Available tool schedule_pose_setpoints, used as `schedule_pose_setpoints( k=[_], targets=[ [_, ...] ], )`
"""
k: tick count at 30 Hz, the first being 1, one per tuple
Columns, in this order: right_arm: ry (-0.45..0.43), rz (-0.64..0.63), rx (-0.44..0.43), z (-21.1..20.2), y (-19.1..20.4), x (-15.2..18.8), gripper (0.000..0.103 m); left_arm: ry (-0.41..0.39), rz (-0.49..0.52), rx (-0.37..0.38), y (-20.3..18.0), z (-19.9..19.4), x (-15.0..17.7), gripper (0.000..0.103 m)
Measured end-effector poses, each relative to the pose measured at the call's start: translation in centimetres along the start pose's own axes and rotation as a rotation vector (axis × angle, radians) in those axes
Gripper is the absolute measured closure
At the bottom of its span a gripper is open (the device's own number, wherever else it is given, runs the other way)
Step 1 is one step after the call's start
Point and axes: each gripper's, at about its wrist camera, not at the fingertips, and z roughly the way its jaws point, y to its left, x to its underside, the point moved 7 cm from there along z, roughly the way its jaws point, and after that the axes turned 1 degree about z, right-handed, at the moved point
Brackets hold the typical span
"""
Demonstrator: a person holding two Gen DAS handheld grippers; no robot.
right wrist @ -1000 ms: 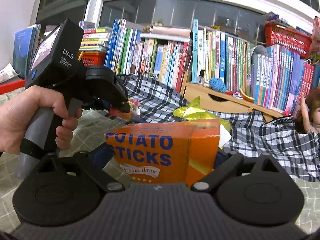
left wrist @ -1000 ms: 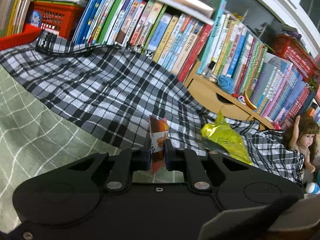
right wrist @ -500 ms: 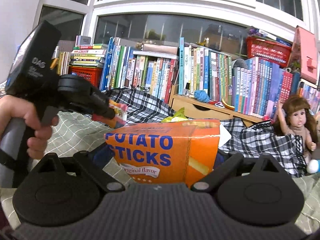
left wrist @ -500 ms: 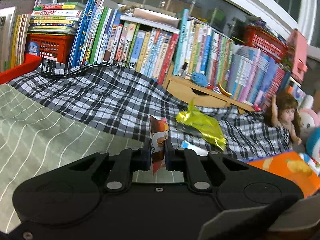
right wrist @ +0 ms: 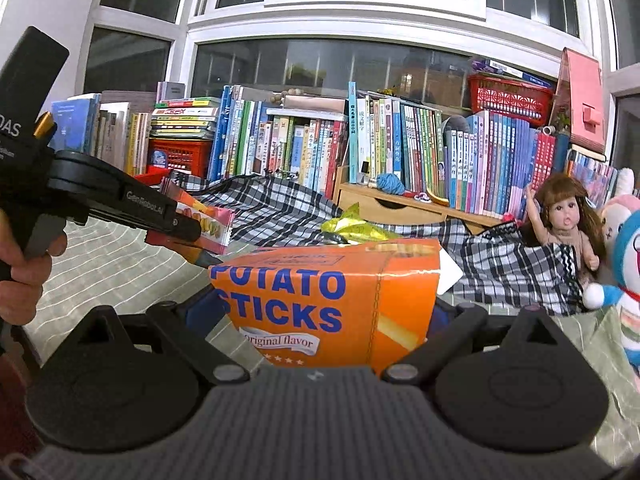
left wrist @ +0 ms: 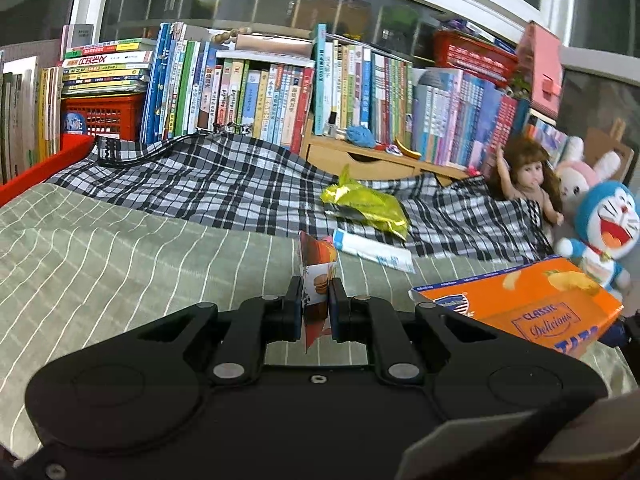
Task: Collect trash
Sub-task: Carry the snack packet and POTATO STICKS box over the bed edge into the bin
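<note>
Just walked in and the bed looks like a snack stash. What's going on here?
A person is clearing trash off the bed with a handheld gripper in each hand. The left gripper is shut on a small snack wrapper, and the right gripper is clamped on an orange potato sticks box. Both are held above the green striped sheet. A yellow-green foil bag and a white packet still lie there.

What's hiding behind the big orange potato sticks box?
Behind the potato sticks box peeks a crumpled yellow-green wrapper on the checked cloth, and a white packet's corner. The box covers the rest.
</note>
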Motion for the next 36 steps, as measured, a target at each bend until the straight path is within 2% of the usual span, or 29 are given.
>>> schedule_pose_setpoints(
  k=[7,15,20,31,36],
  targets=[
    [0.01,0.022,-0.047,-3.2,0.7,1.4,0.007,0.028,0.018,0.014,-0.9,-3.4,2.7,0.091],
    [0.038,0.019,-0.112,-6.6,2.8,4.0,0.007,0.068,0.017,0.053,-1.0,-6.9,7.3,0.091],
    [0.058,0.025,-0.137,-8.3,4.0,5.8,0.007,0.072,0.053,0.052,-1.3,-8.7,9.8,0.091],
    [0.143,0.048,-0.195,-10.7,5.7,9.7,0.008,0.16,0.075,0.057,-1.5,-10.5,15.2,0.09],
    [0.181,0.047,-0.204,-11.1,6.3,11.4,0.008,0.172,0.105,0.053,-2.0,-11.0,16.9,0.09]
  ],
)
